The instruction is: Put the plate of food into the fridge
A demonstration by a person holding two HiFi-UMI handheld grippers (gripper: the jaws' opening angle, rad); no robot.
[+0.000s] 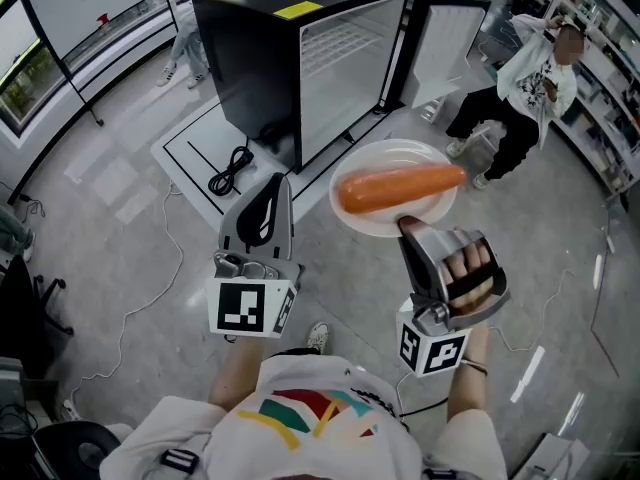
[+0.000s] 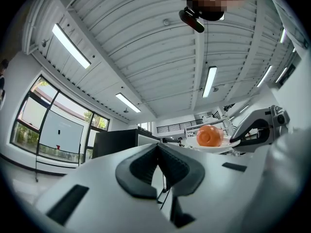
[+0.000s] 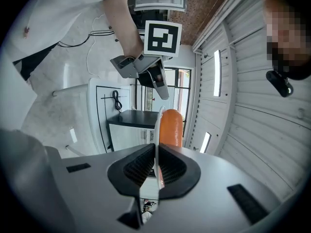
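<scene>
Right tool (image 1: pixel 409 228) is clamped on the near rim of the plate (image 1: pixel 385 154) and holds it level in the air. The sausage (image 1: pixel 400 188) lies across it. The plate is in front of the fridge (image 1: pixel 260 58), not inside. The fridge door (image 1: pixel 450 38) stands open. My left tool (image 1: pixel 274 182) has its jaws together on nothing, just left of the plate. A person (image 1: pixel 530 83) sits to the right of the fridge.

Centre frame: plate (image 1: pixel 400 150), 1 long food piece (image 1: pixel 400 189) lying on it. Fridge (image 1: pixel 260 63) behind, upper centre. Left gripper (image 1: pixel 278 183) left of plate; right gripper (image 1: pixel 408 225) at its near rim. Seated person (image 1: pixel 530 93) upper right.
</scene>
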